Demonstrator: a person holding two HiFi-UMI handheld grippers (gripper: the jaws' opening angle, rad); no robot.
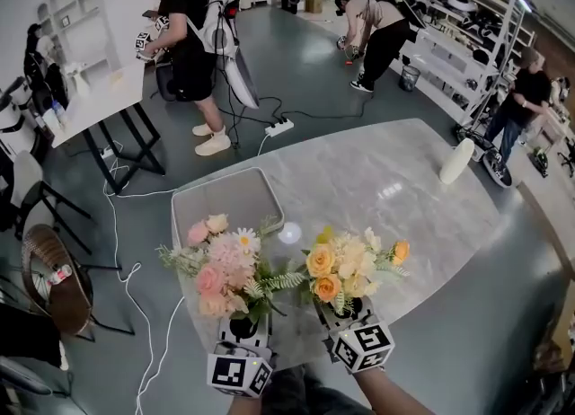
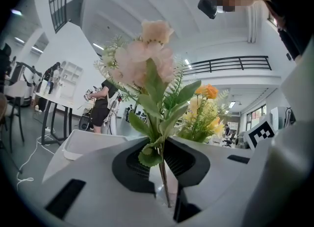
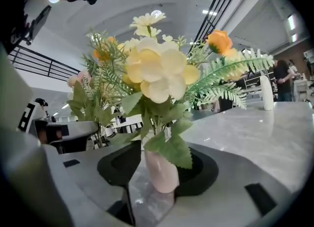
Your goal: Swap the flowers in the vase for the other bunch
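Clamping pink bunch (image 1: 225,269), left gripper (image 1: 243,328) jaws; right gripper (image 1: 346,312) jaws apart around vase (image 3: 161,172)

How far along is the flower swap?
Done: the yellow bunch sits in the vase, between the open fingers of the right gripper. In hand: the left gripper clamps the pink bunch by its stems. Left: maybe laying it down, if that was the old one.

Pink bunch (image 1: 225,269) upright, stem clamped; yellow-orange bunch (image 1: 350,265) just beside, upright in pink vase (image 3: 159,172).
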